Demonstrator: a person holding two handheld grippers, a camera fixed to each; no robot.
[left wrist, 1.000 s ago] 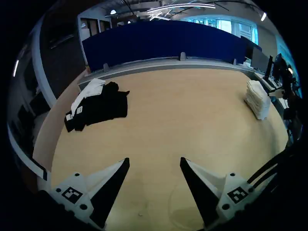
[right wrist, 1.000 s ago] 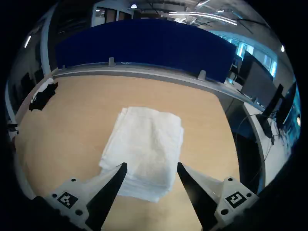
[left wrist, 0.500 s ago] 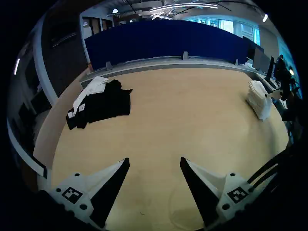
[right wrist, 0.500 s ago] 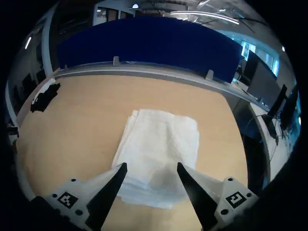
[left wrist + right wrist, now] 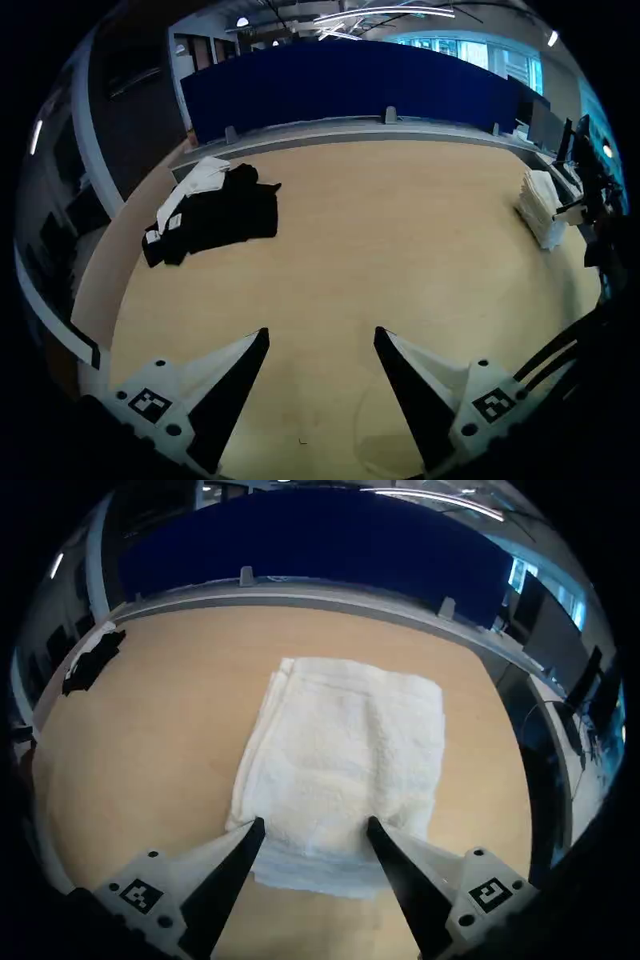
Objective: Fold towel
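- Right gripper: tongs apart and gripping nothing. Both tips sit over the near edge of the towel; can't tell if they touch the cloth.
- Left gripper: tongs apart, with bare table between them.
- Towel, right gripper view: white terry, folded into a thick rectangular pad running from the tips toward 12 o'clock. Layered edges show along its 9 o'clock side and near edge. The top face is slightly rumpled, with a shallow crease running near to far.
- Towel, left gripper view: reads as a layered white stack at 3 o'clock, near the table's edge and well apart from that gripper.
- Dark clothing pile: at 10 o'clock in the left gripper view, with a white piece lying on its far side. In the right gripper view it sits at 10 o'clock, well apart from the towel.
- Surface: light wood-tone tabletop, smooth. A grey rail runs along its far edge.
- Room: a blue partition stands behind the rail at 12 o'clock. Dark monitors stand off the table at 2 o'clock, and strip lights run overhead.
- Markings: a black-and-white square marker sits on each finger base. The small white tags on the clothing are too small to read.
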